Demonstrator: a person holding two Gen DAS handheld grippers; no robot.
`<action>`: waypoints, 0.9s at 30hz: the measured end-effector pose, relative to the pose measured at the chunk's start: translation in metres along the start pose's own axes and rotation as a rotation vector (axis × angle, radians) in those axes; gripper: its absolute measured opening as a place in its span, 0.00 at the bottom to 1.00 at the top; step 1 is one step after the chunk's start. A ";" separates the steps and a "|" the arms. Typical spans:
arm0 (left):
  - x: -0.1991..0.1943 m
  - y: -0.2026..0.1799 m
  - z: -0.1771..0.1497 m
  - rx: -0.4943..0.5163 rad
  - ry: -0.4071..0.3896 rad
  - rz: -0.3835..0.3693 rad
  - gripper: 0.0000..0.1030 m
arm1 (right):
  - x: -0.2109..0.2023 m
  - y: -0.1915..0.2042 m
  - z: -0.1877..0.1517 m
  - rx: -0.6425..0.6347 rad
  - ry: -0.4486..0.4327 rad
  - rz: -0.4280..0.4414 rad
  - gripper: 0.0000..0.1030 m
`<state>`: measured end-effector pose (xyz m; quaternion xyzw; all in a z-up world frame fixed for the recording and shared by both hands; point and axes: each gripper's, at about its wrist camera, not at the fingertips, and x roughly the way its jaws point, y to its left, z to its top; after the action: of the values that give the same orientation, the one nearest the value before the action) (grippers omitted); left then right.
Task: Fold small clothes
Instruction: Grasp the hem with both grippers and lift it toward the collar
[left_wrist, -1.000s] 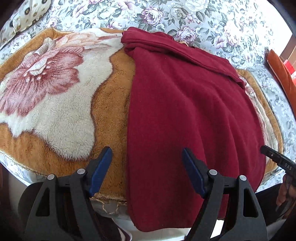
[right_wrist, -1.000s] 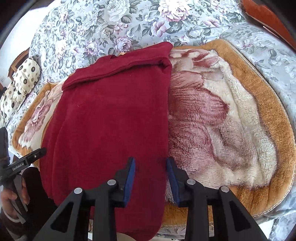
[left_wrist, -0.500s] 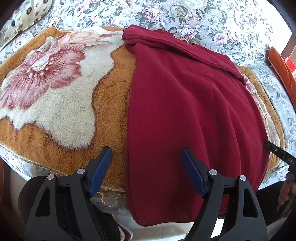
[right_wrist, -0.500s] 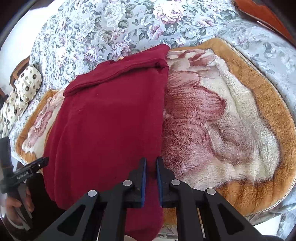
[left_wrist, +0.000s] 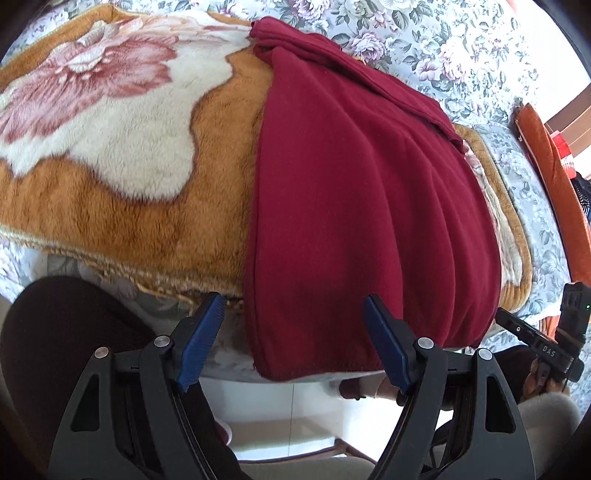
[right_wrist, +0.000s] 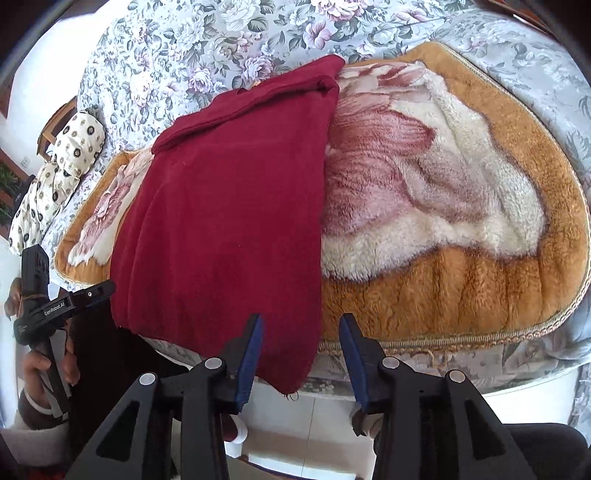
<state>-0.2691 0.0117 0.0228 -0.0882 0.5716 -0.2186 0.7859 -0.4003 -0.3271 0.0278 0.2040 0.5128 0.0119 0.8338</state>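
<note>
Maroon garment (left_wrist: 354, 206) folded lengthwise, draped over plush blanket (left_wrist: 110, 155), hem overhanging edge.

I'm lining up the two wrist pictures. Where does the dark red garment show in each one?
Left wrist view: the dark red garment fills the middle and right, its near hem hanging over the bed edge, in line with the left claw.
Right wrist view: the garment lies left of centre, its near corner in line with the right claw.
Shared landmark: the brown blanket with the pink flower beneath it.
</note>
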 end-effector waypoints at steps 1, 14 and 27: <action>0.003 0.001 -0.002 -0.005 0.015 -0.003 0.76 | 0.002 -0.002 -0.002 0.007 0.009 0.015 0.41; 0.019 -0.001 -0.007 -0.019 0.031 -0.019 0.80 | 0.025 0.004 -0.013 0.015 0.058 0.089 0.42; 0.025 -0.007 -0.010 -0.007 0.030 -0.032 0.82 | 0.033 -0.011 -0.024 0.101 0.063 0.174 0.17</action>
<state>-0.2736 -0.0039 0.0011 -0.0969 0.5824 -0.2306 0.7734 -0.4068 -0.3217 -0.0137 0.2891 0.5188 0.0650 0.8019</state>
